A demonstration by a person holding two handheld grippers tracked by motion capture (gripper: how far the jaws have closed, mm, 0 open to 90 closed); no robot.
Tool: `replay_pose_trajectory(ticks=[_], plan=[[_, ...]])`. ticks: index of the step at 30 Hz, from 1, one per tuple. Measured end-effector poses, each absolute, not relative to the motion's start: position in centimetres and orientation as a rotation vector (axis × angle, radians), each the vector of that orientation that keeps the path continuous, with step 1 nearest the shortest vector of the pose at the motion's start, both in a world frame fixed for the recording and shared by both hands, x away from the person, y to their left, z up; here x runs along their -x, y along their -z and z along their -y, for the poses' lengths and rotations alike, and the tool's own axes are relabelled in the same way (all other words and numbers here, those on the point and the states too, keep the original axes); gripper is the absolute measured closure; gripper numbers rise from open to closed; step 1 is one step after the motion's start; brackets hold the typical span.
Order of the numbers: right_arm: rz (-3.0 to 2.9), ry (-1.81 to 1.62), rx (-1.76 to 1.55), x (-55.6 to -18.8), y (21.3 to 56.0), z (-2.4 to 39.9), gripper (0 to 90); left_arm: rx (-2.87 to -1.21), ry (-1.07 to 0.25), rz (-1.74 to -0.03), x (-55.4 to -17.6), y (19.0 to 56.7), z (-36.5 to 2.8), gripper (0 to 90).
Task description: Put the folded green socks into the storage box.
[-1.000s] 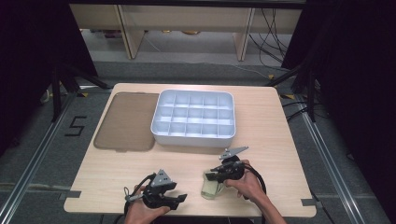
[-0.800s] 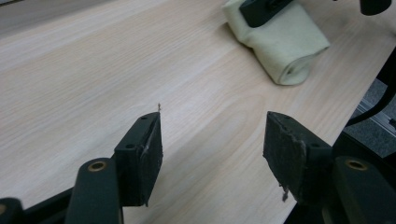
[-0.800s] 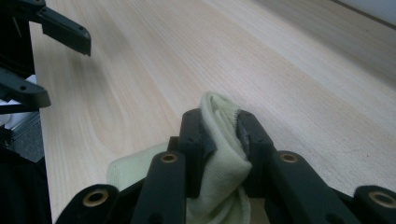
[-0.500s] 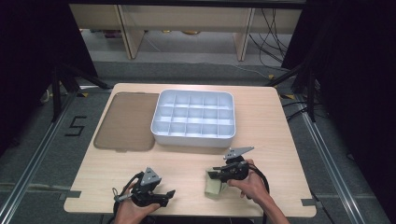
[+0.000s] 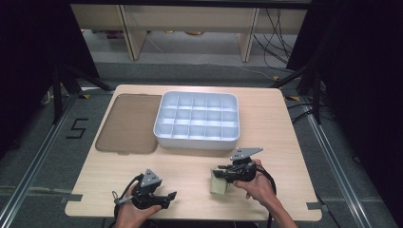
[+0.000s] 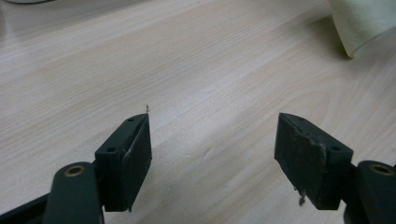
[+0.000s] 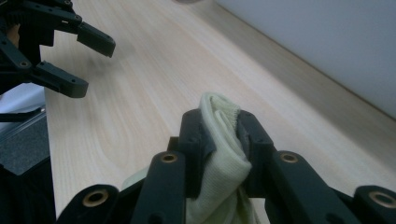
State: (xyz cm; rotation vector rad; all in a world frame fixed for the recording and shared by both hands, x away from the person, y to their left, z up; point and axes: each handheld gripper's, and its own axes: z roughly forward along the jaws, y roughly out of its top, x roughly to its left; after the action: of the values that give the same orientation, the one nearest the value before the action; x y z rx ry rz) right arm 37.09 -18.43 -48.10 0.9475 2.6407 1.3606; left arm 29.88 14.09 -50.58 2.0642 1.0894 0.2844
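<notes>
A folded pale green cloth (image 5: 219,185) stands on the wooden table (image 5: 190,166) near its front edge. My right gripper (image 5: 221,175) is shut on the cloth's top edge; in the right gripper view the fabric (image 7: 215,186) is pinched between the two jaws of that gripper (image 7: 218,122). My left gripper (image 5: 168,199) lies to the left of the cloth, apart from it, and points toward it. Its jaws have just been opening, and the left gripper (image 6: 215,126) has only bare table between its pads. The cloth (image 6: 362,23) sits at the top right of that view.
A white tray (image 5: 197,138) with several compartments stands at the middle of the table, behind both grippers. A flat brown lid (image 5: 127,124) lies to its left. The table's front edge runs just below both hands.
My left gripper has drawn back a little to the left, away from the cloth, and its jaws stand wider. The right gripper and the cloth have stayed in place.
</notes>
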Motion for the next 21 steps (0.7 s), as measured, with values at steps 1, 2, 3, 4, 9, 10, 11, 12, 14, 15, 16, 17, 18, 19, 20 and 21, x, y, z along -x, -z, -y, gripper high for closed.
replay_pose_trajectory(ticks=[1,2,3,4,9,10,11,12,14,15,16,17,18,19,20,21], plan=[[-2.635,-1.375,-0.956,-37.1,47.9,18.4,74.3,-2.068,-0.285,-1.084,-29.8,50.6,-14.1,26.8],[-2.635,-1.375,-0.956,-37.1,47.9,18.4,74.3,-2.076,-0.284,-1.075,-29.9,50.6,-14.2,26.8],[-2.630,-1.377,-0.923,-37.3,47.6,18.6,74.3,-2.103,-0.285,-1.041,-29.8,50.5,-14.4,26.8],[-2.615,-1.360,-0.959,-37.1,47.4,18.5,74.2,-2.103,-0.285,-1.041,-29.8,50.5,-14.4,26.8],[-2.584,-1.390,-0.912,-37.5,46.8,18.7,74.3,-2.087,-0.284,-1.056,-29.6,50.5,-14.2,26.8],[-2.582,-1.377,-0.914,-37.5,46.7,18.8,74.3,-2.091,-0.287,-1.051,-29.6,50.5,-14.2,26.8],[-2.582,-1.377,-0.914,-37.5,46.7,18.8,74.3,-2.091,-0.287,-1.051,-29.6,50.5,-14.2,26.8],[-2.568,-1.370,-0.922,-37.5,46.3,18.8,74.3,-2.095,-0.290,-1.053,-29.6,50.5,-14.2,26.8],[-2.558,-1.381,-0.920,-37.5,46.2,18.9,74.3,-2.098,-0.285,-1.055,-29.6,50.5,-14.2,26.8],[-2.541,-1.386,-0.920,-37.6,45.8,19.1,74.3,-2.091,-0.281,-1.060,-29.6,50.5,-14.2,26.8],[-2.544,-1.378,-0.915,-37.7,45.7,19.2,74.3,-2.079,-0.291,-1.066,-29.6,50.6,-14.0,26.8],[-2.529,-1.382,-0.919,-37.7,45.5,19.3,74.3,-2.081,-0.297,-1.070,-29.6,50.6,-14.0,26.8],[-2.529,-1.382,-0.919,-37.7,45.5,19.3,74.3,-2.081,-0.297,-1.070,-29.6,50.6,-14.0,26.8],[-2.519,-1.390,-0.917,-37.8,45.5,19.3,74.3,-2.095,-0.304,-1.052,-29.6,50.6,-14.0,26.8],[-2.514,-1.384,-0.906,-37.9,45.2,19.6,74.2,-2.085,-0.293,-1.066,-29.6,50.7,-13.9,26.8],[-2.510,-1.379,-0.876,-38.1,45.1,19.7,74.3,-2.086,-0.294,-1.065,-29.6,50.7,-14.0,26.8]])
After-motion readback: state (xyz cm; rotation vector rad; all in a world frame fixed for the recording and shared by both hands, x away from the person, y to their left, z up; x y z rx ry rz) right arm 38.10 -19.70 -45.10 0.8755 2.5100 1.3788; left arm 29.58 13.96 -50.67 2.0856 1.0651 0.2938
